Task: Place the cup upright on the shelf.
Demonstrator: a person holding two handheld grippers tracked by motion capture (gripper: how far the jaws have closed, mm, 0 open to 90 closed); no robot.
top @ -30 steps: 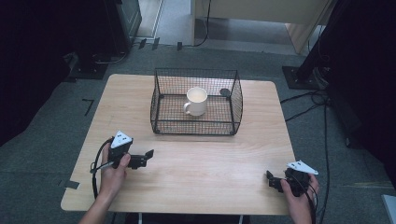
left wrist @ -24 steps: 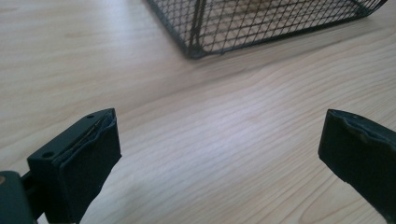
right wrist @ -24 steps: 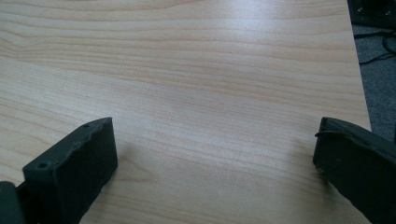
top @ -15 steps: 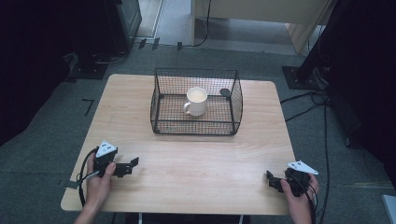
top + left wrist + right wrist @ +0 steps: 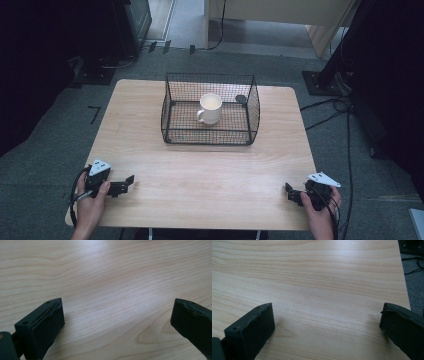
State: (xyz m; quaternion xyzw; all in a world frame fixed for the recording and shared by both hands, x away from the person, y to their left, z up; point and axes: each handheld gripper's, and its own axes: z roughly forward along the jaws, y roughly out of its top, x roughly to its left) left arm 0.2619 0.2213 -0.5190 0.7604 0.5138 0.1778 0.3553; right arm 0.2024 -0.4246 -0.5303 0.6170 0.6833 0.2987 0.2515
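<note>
Resting low at the near-left of the wire basket (image 5: 210, 131), the left gripper (image 5: 126, 183) sits on the wooden table (image 5: 200, 175), held by the person's left hand (image 5: 91, 202). A grey three-cornered plate tops it and a black cable loops off its outer side. Its jaws point toward the table's middle. In the left gripper view the left gripper (image 5: 117, 322) has its jaws spread wide, bare wood grain between them, nothing held.

Basket: black wire, rectangular, open-topped, standing on the far half of the table, roughly centred. Inside it, a white mug (image 5: 210, 108) stands upright, handle turned toward the near-left. Small dark round object (image 5: 241, 99) lies just right of the mug, toward the basket's far-right corner; too small to identify.

Near-right of the basket, at the table's front edge, the right gripper (image 5: 290, 192) is held by the right hand (image 5: 320, 210), grey plate on top. In the right gripper view the right gripper (image 5: 327, 322) also shows jaws wide apart over bare wood, empty, with the table's edge and grey floor (image 5: 414, 290) beyond.
</note>
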